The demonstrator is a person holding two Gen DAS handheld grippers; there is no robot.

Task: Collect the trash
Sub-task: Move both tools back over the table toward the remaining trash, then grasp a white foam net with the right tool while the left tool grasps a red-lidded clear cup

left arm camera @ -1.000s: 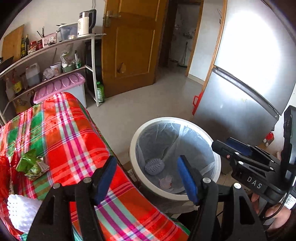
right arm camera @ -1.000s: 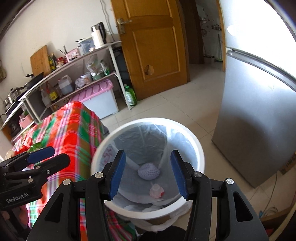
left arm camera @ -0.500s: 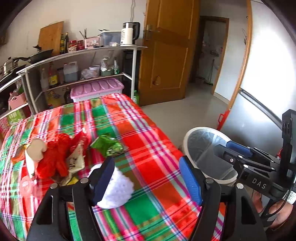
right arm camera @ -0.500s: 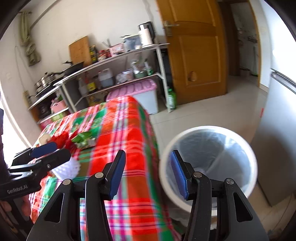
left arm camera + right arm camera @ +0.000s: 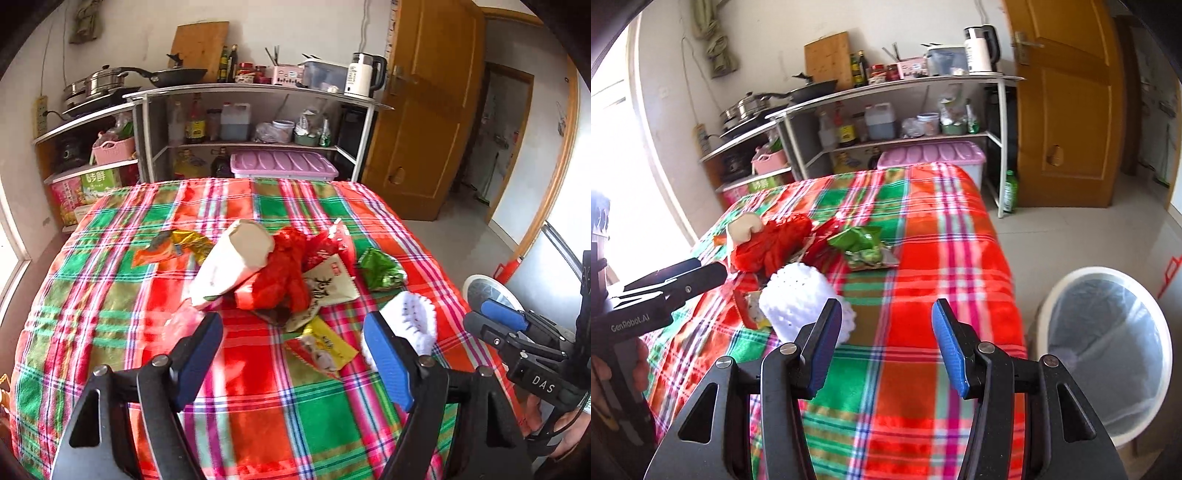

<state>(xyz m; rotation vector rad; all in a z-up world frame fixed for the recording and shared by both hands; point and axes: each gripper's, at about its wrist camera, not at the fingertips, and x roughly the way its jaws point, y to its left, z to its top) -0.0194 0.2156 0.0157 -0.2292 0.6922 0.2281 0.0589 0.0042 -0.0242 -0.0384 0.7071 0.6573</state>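
On the plaid tablecloth [image 5: 110, 295], white foam fruit netting [image 5: 801, 302] lies just left of the nearer, wide-open, empty right gripper [image 5: 882, 347].

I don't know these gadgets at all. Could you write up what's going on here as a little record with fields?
Setting: kitchen, table with plaid cloth
Left gripper: open, empty, over the table's near side
Right gripper: open, empty, above the cloth
Trash on table: white foam net, green wrapper, red plastic bag, yellow packet, paper bag
Bin: white trash can with liner, on the floor to the table's right
Stage: both grippers aimed at the pile, nothing gripped yet
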